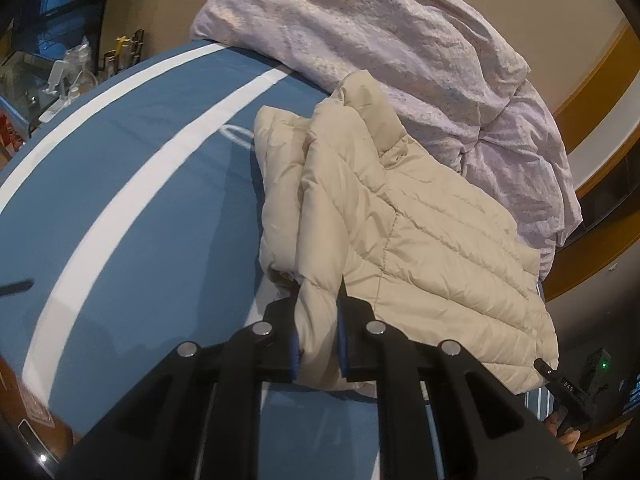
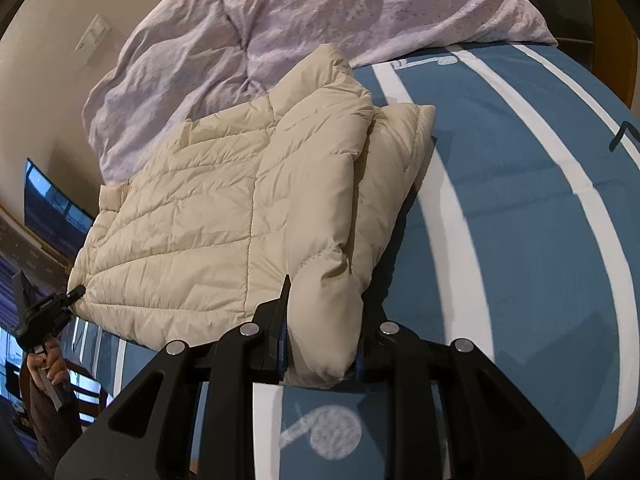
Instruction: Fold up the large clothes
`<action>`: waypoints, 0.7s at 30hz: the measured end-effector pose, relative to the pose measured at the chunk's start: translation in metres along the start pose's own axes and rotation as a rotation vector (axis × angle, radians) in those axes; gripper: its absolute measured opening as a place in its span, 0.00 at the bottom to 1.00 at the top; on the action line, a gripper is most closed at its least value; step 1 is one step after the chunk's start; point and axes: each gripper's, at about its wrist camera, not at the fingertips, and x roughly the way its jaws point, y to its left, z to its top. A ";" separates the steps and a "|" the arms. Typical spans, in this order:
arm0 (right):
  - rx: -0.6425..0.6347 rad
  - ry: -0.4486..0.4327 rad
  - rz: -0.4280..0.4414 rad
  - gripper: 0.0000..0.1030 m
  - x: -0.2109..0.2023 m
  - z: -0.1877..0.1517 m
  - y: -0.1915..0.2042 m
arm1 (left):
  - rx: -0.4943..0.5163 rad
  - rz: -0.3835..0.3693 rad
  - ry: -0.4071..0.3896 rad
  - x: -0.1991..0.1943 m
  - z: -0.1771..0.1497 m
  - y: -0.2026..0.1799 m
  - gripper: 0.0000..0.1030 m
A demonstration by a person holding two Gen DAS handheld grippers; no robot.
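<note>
**Now both of my grippers pinch the jacket's near corners**

Right now I see the cream quilted jacket (image 1: 420, 216) lying on the blue bed cover with white stripes (image 1: 132, 184), partly folded, with one panel doubled over along its length. Its collar end points to the far side, up against a rumpled lilac duvet (image 1: 400, 40) heaped at the far end of the bed.

My left gripper (image 1: 318, 344) has its jaws nearly closed, with a puffy fold of the jacket's near edge squeezed between the blue pads. My right gripper (image 2: 320, 344) is likewise narrowed onto a thick rolled corner of the jacket (image 2: 224, 208), the padding bulging out between its fingers.

From the right wrist view, the left gripper (image 2: 74, 294) shows at the far left edge of the jacket, with the hand (image 2: 48, 364) gripping its handle below. From the left wrist view, the right gripper's tip (image 1: 546, 372) shows at the jacket's right near corner.

Clutter sits on a surface beyond the bed's left side (image 1: 68, 76), too small to identify.
</note>
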 end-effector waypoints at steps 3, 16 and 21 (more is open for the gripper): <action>-0.008 0.002 -0.002 0.23 -0.003 -0.010 0.004 | -0.003 -0.001 -0.003 -0.010 -0.010 0.009 0.13; -0.158 -0.217 -0.248 0.63 -0.034 0.009 0.053 | -0.047 0.036 -0.006 -0.007 -0.010 0.014 0.63; -0.250 -0.191 -0.193 0.63 -0.006 0.013 0.099 | -0.030 0.075 -0.006 0.003 -0.004 0.005 0.72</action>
